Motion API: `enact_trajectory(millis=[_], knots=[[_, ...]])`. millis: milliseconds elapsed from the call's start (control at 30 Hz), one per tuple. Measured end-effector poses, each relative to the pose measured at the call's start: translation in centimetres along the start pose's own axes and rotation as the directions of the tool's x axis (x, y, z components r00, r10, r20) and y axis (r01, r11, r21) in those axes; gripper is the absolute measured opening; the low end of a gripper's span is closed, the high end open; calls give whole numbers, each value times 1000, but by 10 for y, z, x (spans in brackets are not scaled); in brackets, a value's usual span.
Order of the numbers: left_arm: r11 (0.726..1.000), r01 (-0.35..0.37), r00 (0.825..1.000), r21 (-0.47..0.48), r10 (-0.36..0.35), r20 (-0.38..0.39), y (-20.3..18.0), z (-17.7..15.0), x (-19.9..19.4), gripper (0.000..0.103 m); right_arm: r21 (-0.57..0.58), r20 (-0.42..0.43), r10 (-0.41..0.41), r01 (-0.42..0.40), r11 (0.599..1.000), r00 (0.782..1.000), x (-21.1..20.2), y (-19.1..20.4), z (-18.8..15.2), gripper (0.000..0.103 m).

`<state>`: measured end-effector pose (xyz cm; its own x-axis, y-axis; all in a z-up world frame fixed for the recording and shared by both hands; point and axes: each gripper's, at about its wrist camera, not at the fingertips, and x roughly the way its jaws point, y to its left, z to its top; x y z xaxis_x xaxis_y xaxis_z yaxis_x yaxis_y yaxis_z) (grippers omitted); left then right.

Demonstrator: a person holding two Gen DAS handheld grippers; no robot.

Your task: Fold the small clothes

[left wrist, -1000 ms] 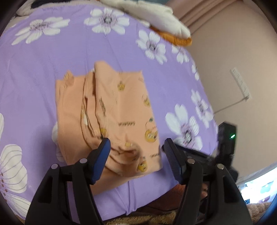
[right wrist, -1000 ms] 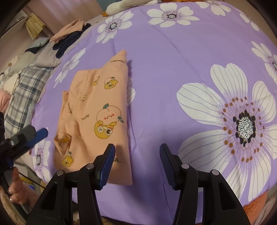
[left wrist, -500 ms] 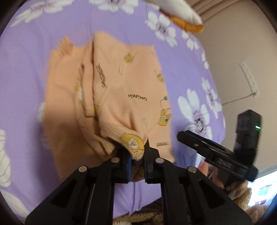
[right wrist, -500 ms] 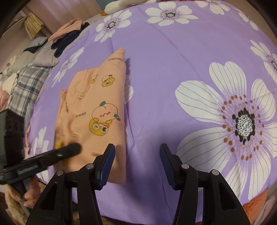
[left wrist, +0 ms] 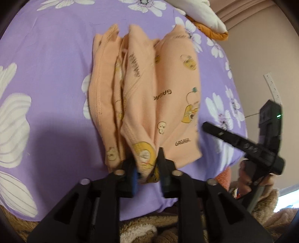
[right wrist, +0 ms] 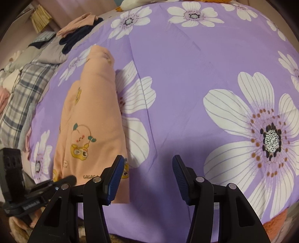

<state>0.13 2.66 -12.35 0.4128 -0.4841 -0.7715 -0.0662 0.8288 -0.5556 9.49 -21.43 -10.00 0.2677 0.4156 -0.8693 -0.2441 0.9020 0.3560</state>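
Note:
A peach child's garment (left wrist: 168, 89) with cartoon prints lies on the purple floral bed sheet (left wrist: 46, 74), gathered into long ridges. My left gripper (left wrist: 146, 164) pinches its near hem at a yellow print. The cloth fills the gap and tents up from the pads while the jaws are opening. In the right wrist view the same garment (right wrist: 93, 115) lies at the left. My right gripper (right wrist: 148, 162) stands open over bare sheet, its left finger beside the garment's near right corner, nothing between the jaws. A finger (right wrist: 69, 179) of the left gripper shows at the lower left.
Plaid, grey and dark clothes (right wrist: 28, 89) are piled at the bed's far left. A white and orange cushion (left wrist: 205, 15) lies at the head end. A wall with a power strip (left wrist: 272, 87) runs along the right. A fluffy brown blanket (left wrist: 140, 230) lies below the near edge.
The left gripper went from wide open to pinching the garment's near hem, then drew the cloth into raised ridges. The right gripper stayed where it was, open.

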Motion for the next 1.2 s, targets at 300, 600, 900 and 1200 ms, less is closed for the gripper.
enact_trajectory(millis=[300,600,900,1200], knots=[[996,-63,989,63,54,139,-7,60,-29,61,-7,4,0,0,1000,1000,-3,0,-3,54],[992,-125,992,29,124,37,10,110,34,60,8,18,-7,7,1000,1000,-9,-6,-6,54],[999,-30,997,-32,32,74,13,116,28,12,-3,20,-13,13,1000,1000,-7,0,-5,54],[994,-103,975,41,93,202,-7,98,-23,13,-23,23,-21,21,1000,1000,-2,7,3,54]])
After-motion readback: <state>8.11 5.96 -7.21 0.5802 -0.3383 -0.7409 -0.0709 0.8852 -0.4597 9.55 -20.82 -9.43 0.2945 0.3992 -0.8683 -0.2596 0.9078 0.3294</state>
